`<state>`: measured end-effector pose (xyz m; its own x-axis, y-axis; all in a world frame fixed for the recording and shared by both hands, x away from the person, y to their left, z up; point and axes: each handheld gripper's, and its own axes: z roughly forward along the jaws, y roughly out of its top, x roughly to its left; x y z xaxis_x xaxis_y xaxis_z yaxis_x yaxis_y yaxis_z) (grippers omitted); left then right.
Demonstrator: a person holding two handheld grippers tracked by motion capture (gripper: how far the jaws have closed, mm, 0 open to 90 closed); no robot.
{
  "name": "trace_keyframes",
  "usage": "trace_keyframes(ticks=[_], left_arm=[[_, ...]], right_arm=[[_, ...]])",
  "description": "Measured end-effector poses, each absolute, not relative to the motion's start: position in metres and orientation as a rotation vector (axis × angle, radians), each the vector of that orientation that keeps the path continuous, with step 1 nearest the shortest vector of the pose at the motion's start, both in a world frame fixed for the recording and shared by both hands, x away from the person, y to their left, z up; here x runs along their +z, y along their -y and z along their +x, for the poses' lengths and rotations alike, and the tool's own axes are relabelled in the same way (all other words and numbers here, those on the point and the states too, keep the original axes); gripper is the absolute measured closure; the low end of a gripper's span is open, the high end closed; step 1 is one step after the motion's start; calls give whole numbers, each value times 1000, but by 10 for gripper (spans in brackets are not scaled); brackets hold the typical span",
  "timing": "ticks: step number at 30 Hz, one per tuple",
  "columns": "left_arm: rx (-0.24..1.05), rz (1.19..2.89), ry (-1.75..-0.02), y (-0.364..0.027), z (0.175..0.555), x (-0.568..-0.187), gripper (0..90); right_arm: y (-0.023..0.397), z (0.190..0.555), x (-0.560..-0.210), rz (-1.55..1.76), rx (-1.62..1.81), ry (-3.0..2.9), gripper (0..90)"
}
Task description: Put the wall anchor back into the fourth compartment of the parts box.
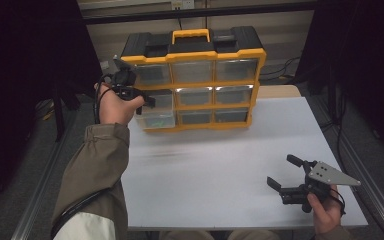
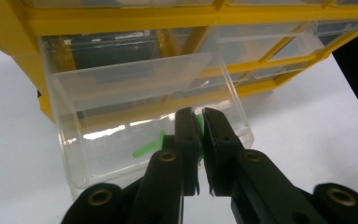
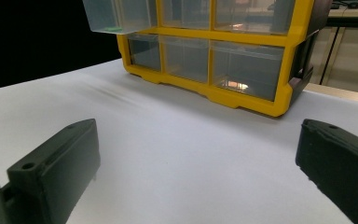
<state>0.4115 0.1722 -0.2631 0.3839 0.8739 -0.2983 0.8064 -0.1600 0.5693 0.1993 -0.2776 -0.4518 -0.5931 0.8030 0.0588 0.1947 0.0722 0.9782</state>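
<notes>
Fig.: high view showed a yellow-and-black parts organizer (image 1: 200, 80) w/ clear drawers standing upright at the far side of a white table (image 1: 220, 165), black top w/ yellow carry handle (image 1: 191, 35). The bottom-left clear drawer (image 1: 155, 119) was pulled partway out toward the person; in the left gripper view the same drawer (image 2: 144, 140) sat open in front of the cabinet face, w/ a small green plastic piece (image 2: 144, 150) lying on its floor. The left gripper (image 1: 147, 101), held in the left hand (image 1: 114, 106) at the organizer's left edge, had its jaws pressed nearly together, only a thin slit between them; the left gripper (image 2: 200, 116) hung over the open drawer w/ tips just above the green piece; whether anything was pinched couldn't be told. The right gripper (image 1: 283, 171), in the right hand (image 1: 325, 212), lay near the table's near-right corner, well apart from the organizer, jaws spread wide w/ nothing between them, pointing toward the organizer (image 3: 214, 56).
</notes>
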Motion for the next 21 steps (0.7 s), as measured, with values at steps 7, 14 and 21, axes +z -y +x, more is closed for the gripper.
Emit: trace_keyframes(ticks=[7,14,21], left_arm=[[160,1944,-1475,-172,415,-269,850],[203,1949,-1486,-170,420,-273,850],[242,1950,-1481,-168,424,-274,848]], right_arm=[[278,199,-452,989,1553,-1845,0],[278,199,-452,980,1556,-1844,0],[278,199,-452,980,1557,-1843,0]])
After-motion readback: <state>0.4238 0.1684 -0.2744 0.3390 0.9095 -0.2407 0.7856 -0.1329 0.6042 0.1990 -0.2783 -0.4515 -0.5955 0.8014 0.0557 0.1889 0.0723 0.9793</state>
